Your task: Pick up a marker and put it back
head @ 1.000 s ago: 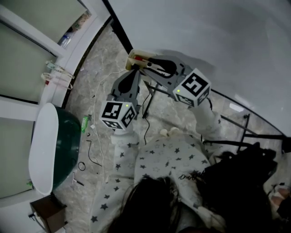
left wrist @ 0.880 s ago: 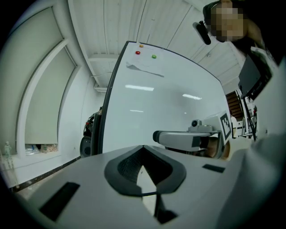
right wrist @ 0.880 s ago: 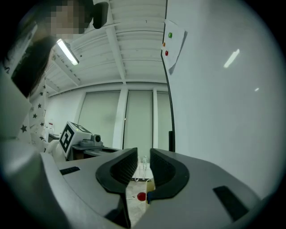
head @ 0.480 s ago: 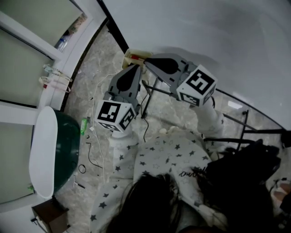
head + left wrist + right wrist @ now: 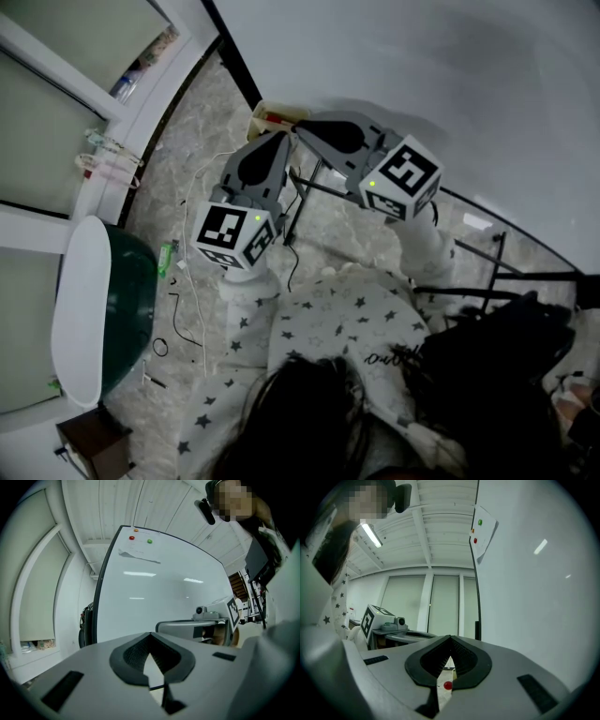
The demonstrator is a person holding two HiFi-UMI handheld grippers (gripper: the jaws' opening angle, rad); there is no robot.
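A small tray (image 5: 265, 116) on the bottom edge of the whiteboard (image 5: 422, 75) holds a red marker. My right gripper (image 5: 298, 128) reaches to the tray's end. In the right gripper view its jaws (image 5: 449, 663) are shut, and the round end of the red marker (image 5: 447, 685) sits in the slit between them. My left gripper (image 5: 279, 142) hangs just below and left of the tray. Its jaws (image 5: 151, 667) are shut with nothing in them, and only the board (image 5: 154, 588) shows beyond.
The board's black stand legs (image 5: 319, 187) run under both grippers. Cables (image 5: 192, 281) lie on the marble floor beside a green tub with a white lid (image 5: 112, 300). A black bag (image 5: 497, 356) lies at the right. Magnets (image 5: 131, 538) and a paper are high on the board.
The right gripper's jaws have closed at the tray's end. Both grippers keep nearly the same place, and the head view has shifted slightly.
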